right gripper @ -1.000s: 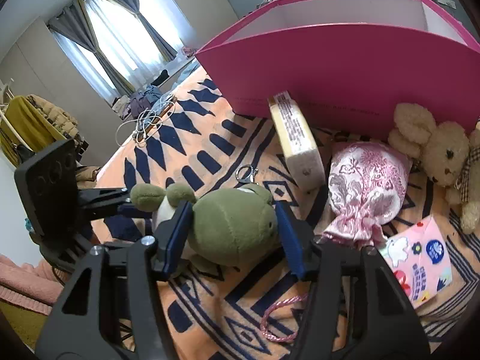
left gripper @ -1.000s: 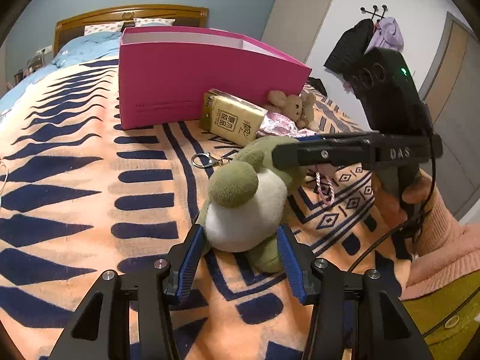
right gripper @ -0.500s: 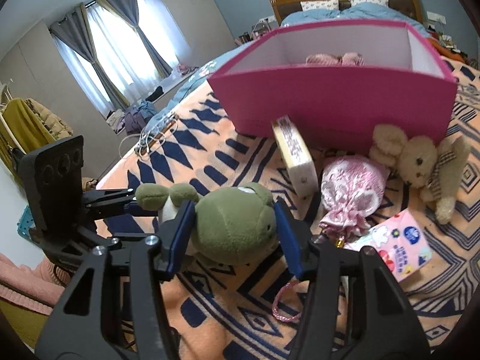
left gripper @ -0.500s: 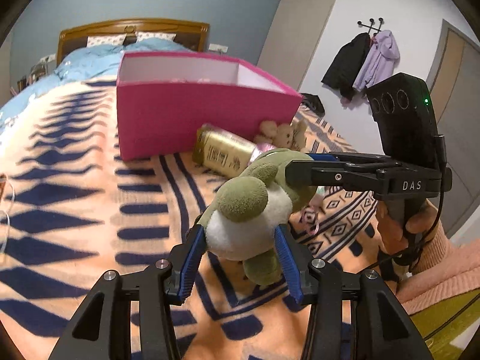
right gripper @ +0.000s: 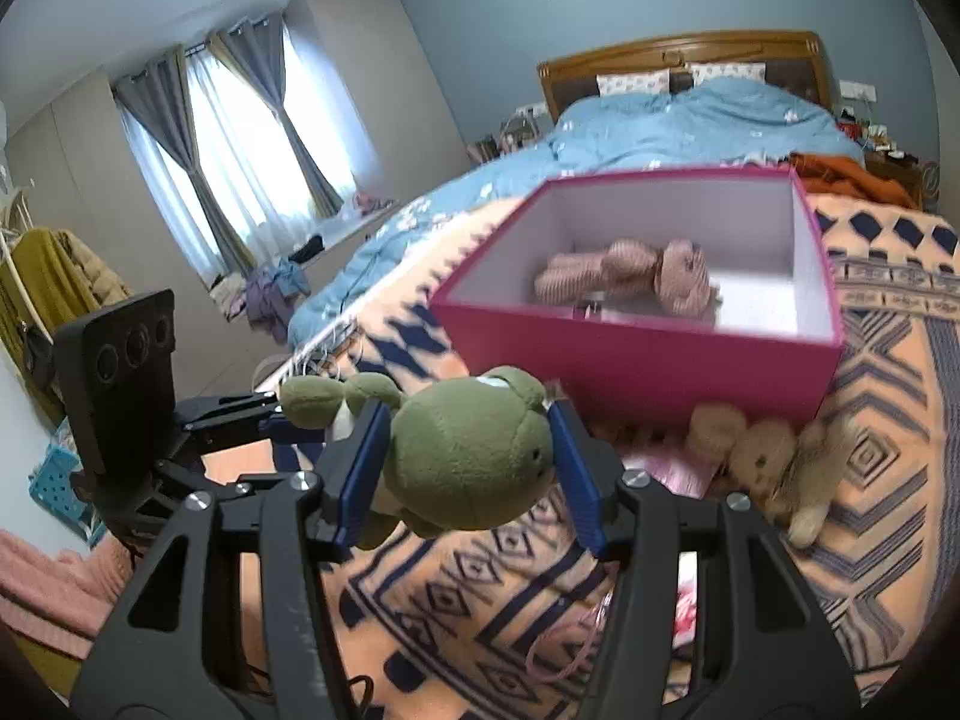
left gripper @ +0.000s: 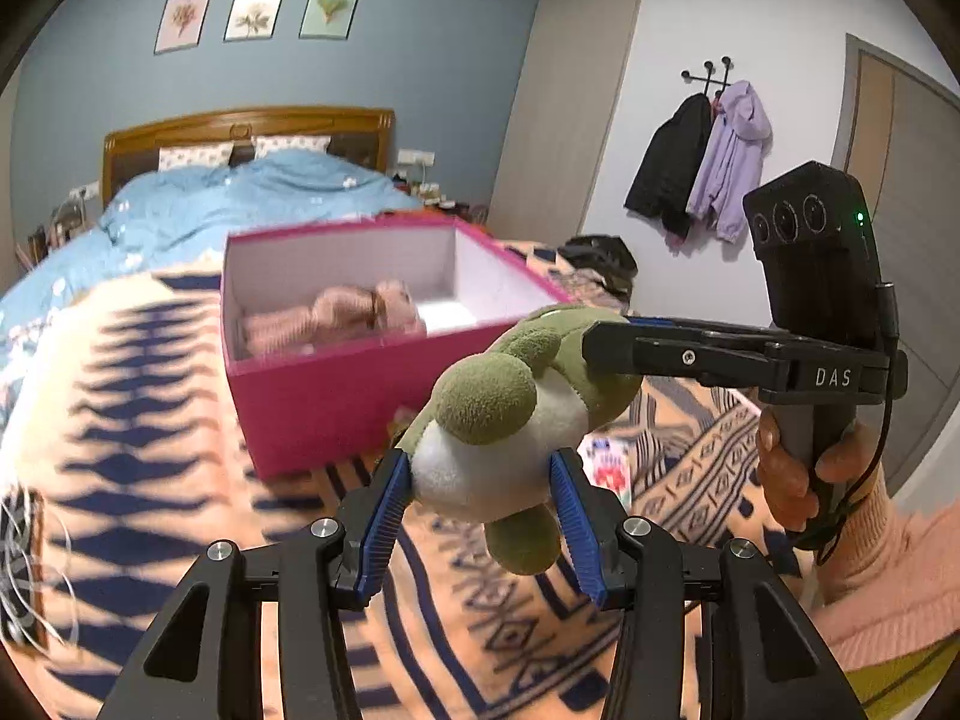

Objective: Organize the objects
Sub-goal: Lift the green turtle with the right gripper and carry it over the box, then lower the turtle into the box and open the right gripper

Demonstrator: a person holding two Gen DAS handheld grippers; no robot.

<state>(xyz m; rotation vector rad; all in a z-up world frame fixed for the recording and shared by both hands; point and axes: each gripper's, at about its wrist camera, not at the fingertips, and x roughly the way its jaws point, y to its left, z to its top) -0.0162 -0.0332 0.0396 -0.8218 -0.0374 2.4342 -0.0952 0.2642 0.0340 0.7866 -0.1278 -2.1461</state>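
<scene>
Frog (left gripper: 510,420): 1, held aloft, long axis spanning both grippers | left gripper (left gripper: 483,516): clamped on white belly | right gripper (right gripper: 468,468): clamped on head | box (right gripper: 648,360): 1, containing 1 pink toy (right gripper: 630,273)

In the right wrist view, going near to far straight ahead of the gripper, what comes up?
right gripper → green plush frog clamped in it → pink box → pink plush toy inside it → blue duvet → wooden headboard

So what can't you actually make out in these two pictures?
- Toy in the pink box: a blurred pinkish plush in both views, its kind unclear.
- Items beside the box: left view, hidden by the green plush.
- Pink packet: right view, covered by the right tool.
</scene>
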